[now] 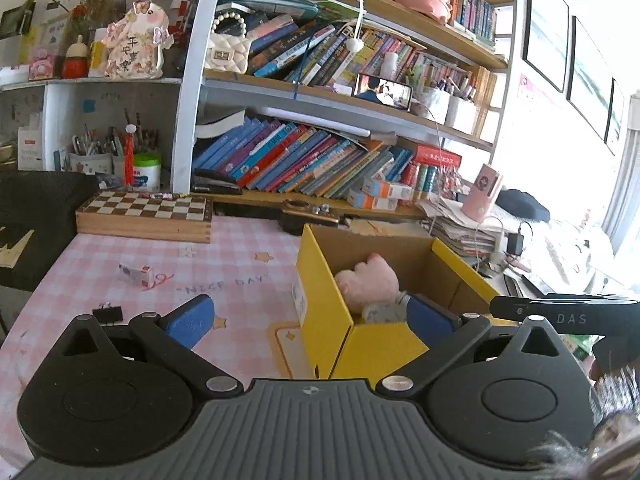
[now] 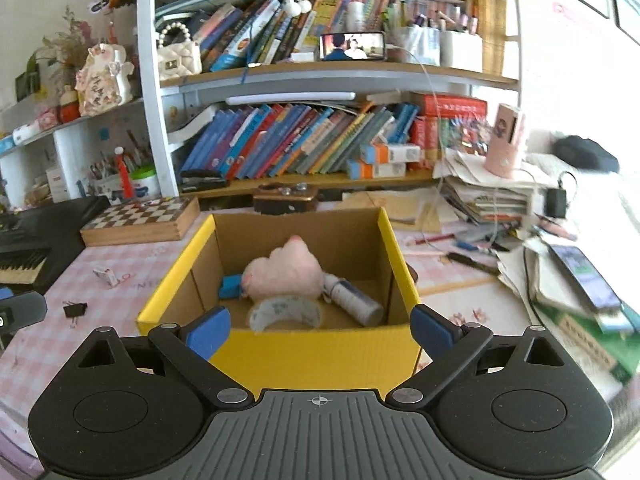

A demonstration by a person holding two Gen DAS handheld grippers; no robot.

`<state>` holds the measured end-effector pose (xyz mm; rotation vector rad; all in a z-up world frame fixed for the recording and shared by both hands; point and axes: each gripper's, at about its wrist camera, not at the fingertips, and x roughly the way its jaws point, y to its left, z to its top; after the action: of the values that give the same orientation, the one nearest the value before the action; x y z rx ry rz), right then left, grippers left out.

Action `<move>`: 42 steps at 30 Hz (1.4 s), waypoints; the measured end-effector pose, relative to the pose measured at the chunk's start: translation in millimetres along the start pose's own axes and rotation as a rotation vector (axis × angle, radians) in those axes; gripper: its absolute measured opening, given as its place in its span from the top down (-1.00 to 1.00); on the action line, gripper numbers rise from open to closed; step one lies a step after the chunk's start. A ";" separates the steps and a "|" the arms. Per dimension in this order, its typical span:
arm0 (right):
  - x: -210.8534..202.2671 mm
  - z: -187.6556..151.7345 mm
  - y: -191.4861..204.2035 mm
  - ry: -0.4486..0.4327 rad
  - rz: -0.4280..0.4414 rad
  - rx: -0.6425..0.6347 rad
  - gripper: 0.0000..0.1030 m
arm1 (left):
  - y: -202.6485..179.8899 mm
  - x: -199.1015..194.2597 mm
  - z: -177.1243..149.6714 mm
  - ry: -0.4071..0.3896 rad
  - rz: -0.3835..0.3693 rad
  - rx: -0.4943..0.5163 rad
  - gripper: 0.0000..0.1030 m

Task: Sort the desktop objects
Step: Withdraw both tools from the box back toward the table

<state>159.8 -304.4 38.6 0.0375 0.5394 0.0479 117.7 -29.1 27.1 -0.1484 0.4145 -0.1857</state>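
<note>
Box [image 2: 320,352] on the desk [image 1: 224,256], holding a plush [image 2: 286,276].
Both hand-held grippers, left [image 1: 310,316] and right [image 2: 320,330], gape apart, empty.

Left wrist view: near wall of yellow box [image 1: 320,304] hides most of its contents; only top of pink plush toy [image 1: 370,284] and a grey scrap beside it show. Right claw [image 1: 560,312] enters from the right frame edge, partly seen; finger gap not visible.

Right wrist view: blue item [image 2: 230,286] half hidden behind the plush, identity unclear. Tape roll [image 2: 286,312] lower edge cut by box front wall. Small white packet [image 2: 107,276] on surface [image 2: 40,344]: print too small to read. Right side of surface blurred; phone [image 2: 584,276] smeared.
</note>
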 end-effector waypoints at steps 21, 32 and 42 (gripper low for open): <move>-44.7 -77.7 75.0 0.160 -0.038 0.053 -0.91 | 48.5 -40.0 -45.6 0.173 -0.037 -0.005 -1.00; -59.1 -97.2 100.9 0.189 -0.045 0.073 -0.91 | 56.3 -56.6 -57.5 0.217 -0.092 0.069 -1.00; -64.1 -108.0 125.4 0.209 -0.026 0.069 -0.91 | 77.6 -72.7 -65.6 0.233 -0.079 0.074 -1.00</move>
<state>44.8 -180.3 -15.1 0.0933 0.7506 0.0080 36.8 54.6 -18.3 -0.0704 0.6332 -0.2974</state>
